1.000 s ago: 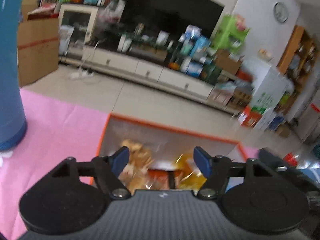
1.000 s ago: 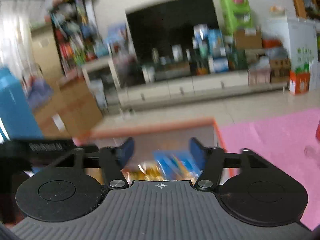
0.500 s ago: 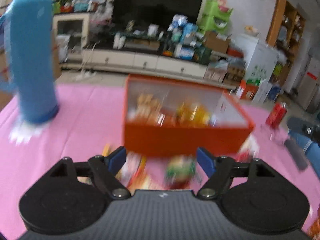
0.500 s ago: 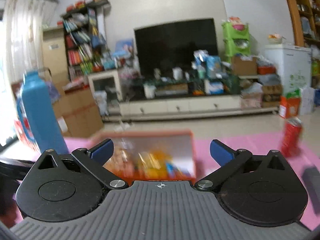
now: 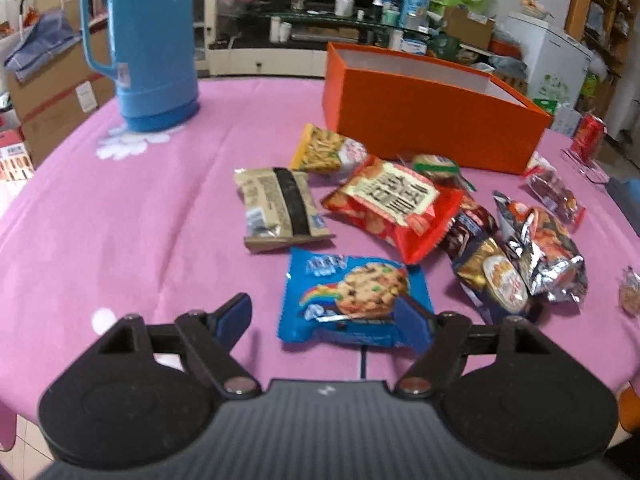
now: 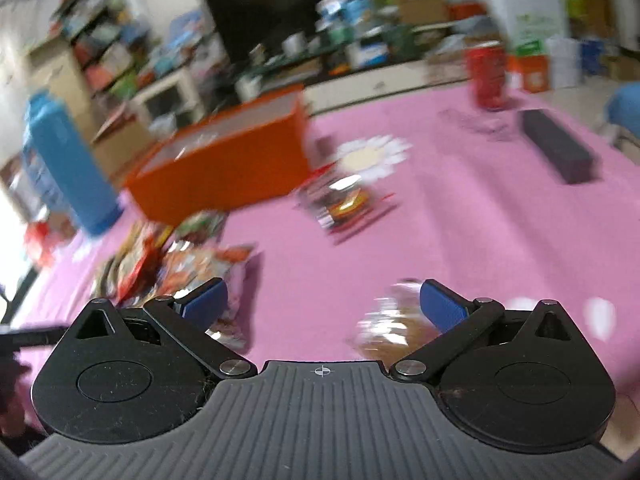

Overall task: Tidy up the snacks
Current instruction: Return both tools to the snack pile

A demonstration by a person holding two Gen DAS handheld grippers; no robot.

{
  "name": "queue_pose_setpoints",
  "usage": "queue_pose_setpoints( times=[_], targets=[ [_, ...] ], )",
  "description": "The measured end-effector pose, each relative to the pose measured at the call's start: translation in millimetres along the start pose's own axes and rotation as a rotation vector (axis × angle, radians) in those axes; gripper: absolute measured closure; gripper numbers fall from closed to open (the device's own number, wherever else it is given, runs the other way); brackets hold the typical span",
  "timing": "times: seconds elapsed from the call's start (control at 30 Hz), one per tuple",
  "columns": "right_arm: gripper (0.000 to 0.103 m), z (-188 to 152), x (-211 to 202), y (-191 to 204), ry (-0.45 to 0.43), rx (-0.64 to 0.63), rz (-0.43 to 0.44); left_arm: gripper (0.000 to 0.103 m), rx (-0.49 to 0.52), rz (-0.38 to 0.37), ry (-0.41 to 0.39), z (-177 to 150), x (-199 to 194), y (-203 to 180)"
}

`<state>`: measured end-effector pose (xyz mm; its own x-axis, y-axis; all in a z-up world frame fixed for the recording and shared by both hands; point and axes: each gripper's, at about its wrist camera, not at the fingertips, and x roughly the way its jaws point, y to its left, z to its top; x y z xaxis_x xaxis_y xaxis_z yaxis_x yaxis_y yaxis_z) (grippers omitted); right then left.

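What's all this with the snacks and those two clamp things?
A person is tidying snack packs off a pink tablecloth into an orange box, using a hand-held tool in each hand. Neither holds anything. The left tool is open just short of a blue cookie pack. The right tool, jaws just opened wide, is near a clear wrapped snack. Most packs lie loose in front of the box.

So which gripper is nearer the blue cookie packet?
Left. The left gripper hangs open right at the blue cookie packet, which lies partly between its fingers. The right gripper, open too, is over by a clear-wrapped snack; the packet doesn't appear there.
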<state>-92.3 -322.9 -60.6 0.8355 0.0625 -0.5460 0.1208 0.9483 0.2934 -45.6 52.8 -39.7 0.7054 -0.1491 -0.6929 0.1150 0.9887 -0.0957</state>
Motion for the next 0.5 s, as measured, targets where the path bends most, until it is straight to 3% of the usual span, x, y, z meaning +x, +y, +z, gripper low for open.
queue_pose_setpoints(
  times=[0.07,0.13,0.23,0.43,0.5],
  targets=[
    [0.010,-1.3,-10.8,-16.8,-0.002,0.072,-0.071,0.026,-0.032,-0.032,0.005,2.5,2.1,2.7],
    [0.012,-7.1,-10.6,-27.7,0.052,0.130,-0.011,0.026,-0.042,-0.056,0.017,4.1,6.8,1.4],
    [0.015,-22.4,-2.5,-21.8,0.150,0.075,-0.040,0.026,-0.019,-0.055,0.014,3.1,7.8,-2.9],
    [0.016,-18.2,30.3,-7.9,0.197,0.022,-0.040,0.024,-0.048,-0.068,0.021,3.7,8.8,1.7],
    [0.012,-11.5,50.9,-0.4,0.215,-0.025,-0.052,0.023,-0.054,-0.065,0.026,3.8,10.4,3.7]
  ],
)
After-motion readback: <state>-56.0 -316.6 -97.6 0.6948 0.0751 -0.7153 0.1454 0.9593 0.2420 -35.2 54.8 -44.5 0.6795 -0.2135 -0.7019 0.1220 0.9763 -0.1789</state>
